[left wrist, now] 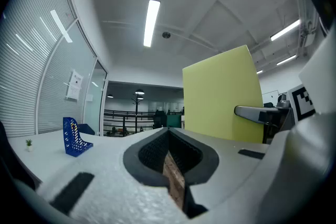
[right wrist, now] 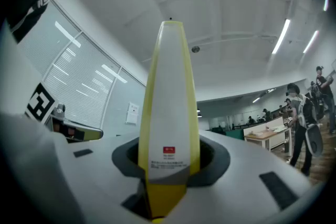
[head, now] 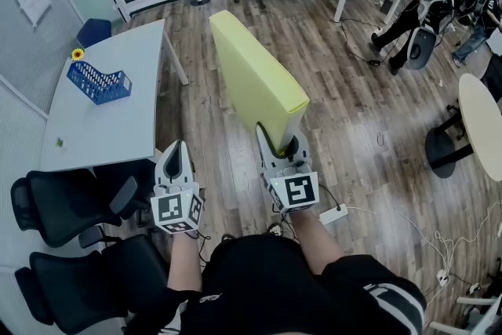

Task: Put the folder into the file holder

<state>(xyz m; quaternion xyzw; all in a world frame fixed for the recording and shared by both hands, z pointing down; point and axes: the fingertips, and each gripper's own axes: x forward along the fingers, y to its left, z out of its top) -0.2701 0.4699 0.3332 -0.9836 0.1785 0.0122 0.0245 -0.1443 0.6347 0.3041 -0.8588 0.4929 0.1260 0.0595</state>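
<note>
- I am standing on a wood-plank floor [head: 353, 114] in an open office, with a white table [head: 118, 129] at my left and black chairs [head: 70, 208] near it.
- The blue file holder [head: 99, 81] is sitting on the table's far part, beside a small yellow flower [head: 77, 54].
- My right gripper [head: 281, 139] is pinching the yellow folder [head: 255, 74] in its jaws, holding it over the floor, right of the table and well apart from the holder.
- Its white spine label [right wrist: 168, 128] is showing a red mark and print too small to read.
- My left gripper [head: 176, 147] is keeping its jaws pressed together, empty.

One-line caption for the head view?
Right gripper grips a yellow folder over the wood floor; the blue file holder stands on the white table at left.
</note>
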